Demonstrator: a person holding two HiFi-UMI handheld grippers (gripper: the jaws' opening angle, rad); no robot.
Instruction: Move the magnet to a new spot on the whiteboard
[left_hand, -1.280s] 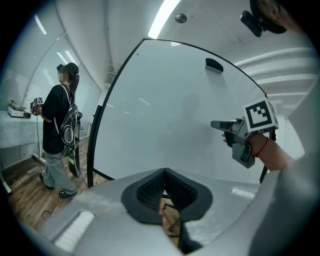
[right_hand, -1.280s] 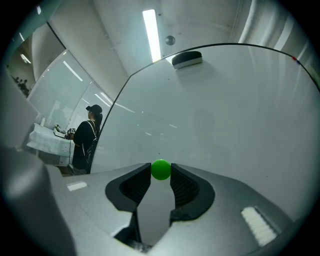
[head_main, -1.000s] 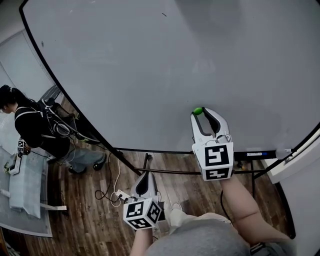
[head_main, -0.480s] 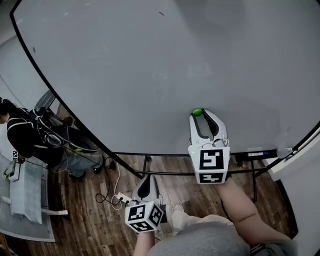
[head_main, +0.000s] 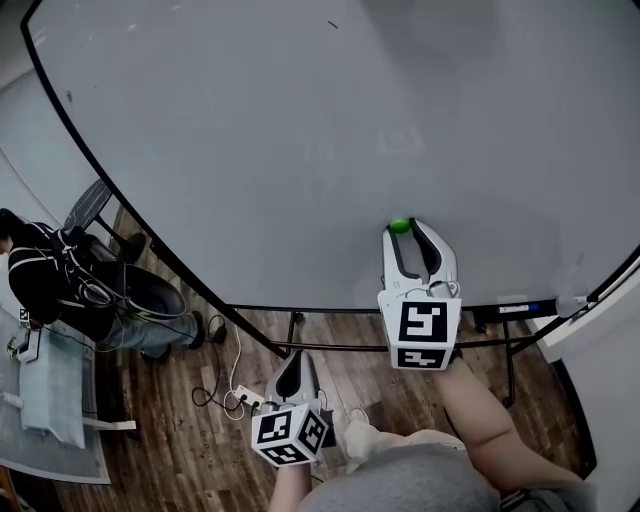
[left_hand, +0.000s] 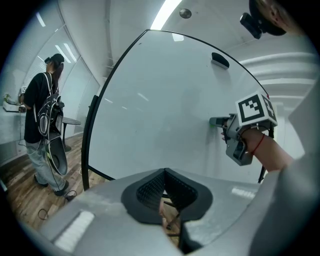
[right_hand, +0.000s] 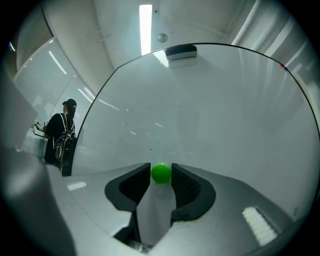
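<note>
A small green ball magnet (head_main: 399, 225) sits against the lower part of the big whiteboard (head_main: 300, 120). My right gripper (head_main: 405, 226) is shut on it, its tips at the board's surface. In the right gripper view the magnet (right_hand: 161, 173) is pinched between the two dark pads of the right gripper (right_hand: 161, 170), with the whiteboard (right_hand: 210, 110) right behind. My left gripper (head_main: 291, 358) hangs low, away from the board, over the floor. In the left gripper view its pads meet at the tip, so the left gripper (left_hand: 164, 172) is shut and holds nothing.
A person in black (head_main: 45, 280) stands beyond the board's left edge. An eraser (right_hand: 181, 51) sticks near the board's top. The board's black stand (head_main: 300, 330) and tray (head_main: 510, 310) run below it, with cables and a power strip (head_main: 240, 390) on the wood floor.
The right gripper keeps its hold on the magnet and has barely shifted on the board. The left gripper has stayed low. The person at the left has drifted further toward the picture's edge.
</note>
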